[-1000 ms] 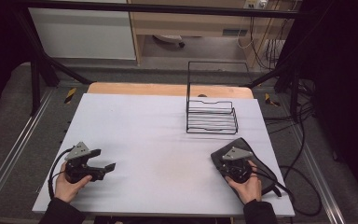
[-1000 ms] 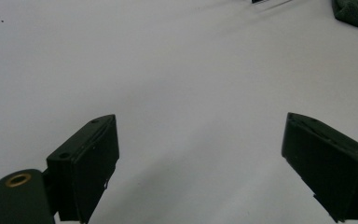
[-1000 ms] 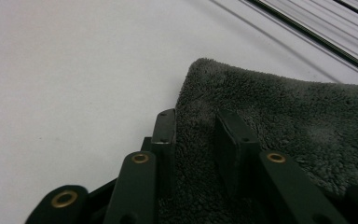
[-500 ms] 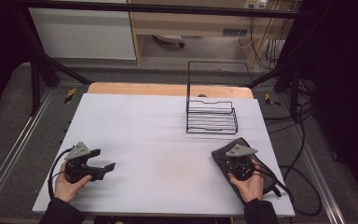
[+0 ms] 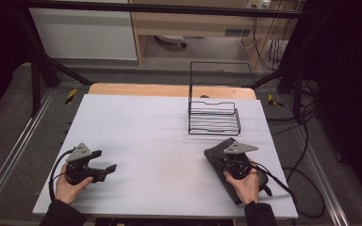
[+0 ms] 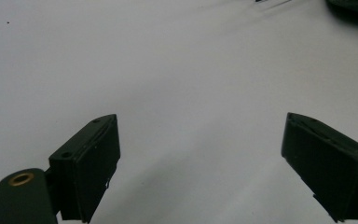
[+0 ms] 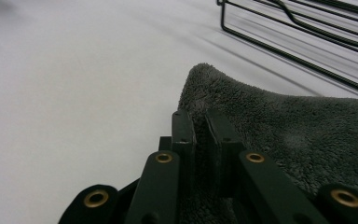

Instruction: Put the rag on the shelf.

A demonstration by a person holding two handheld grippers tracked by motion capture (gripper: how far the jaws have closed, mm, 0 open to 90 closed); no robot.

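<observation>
I read the right tool (image 5: 226, 149) as clenched on the dark grey towel (image 5: 217, 157): in the right gripper view its two black jaws stand nearly together with a fold of the towel (image 7: 279, 126) pinched between them. The towel lies on the desk (image 5: 160, 127) at the near right, partly under the right hand (image 5: 243, 181) and the tool body, with its far corner pointing toward the black wire rack (image 5: 214, 117). The rack stands upright on the desk just beyond the towel, apart from it; in the right gripper view its lower wires (image 7: 298, 32) cross the upper right corner, with bare desk surface between them and the towel edge. The left tool (image 5: 104, 170) is released: in the left gripper view its jaws stand wide apart with only bare desk surface (image 6: 191, 93) between them. In the high view the left hand (image 5: 68, 186) holds that tool at the near left of the desk, well apart from the towel and the rack, jaws pointing toward the desk centre. A cable trails from each tool toward the near edge.
</observation>
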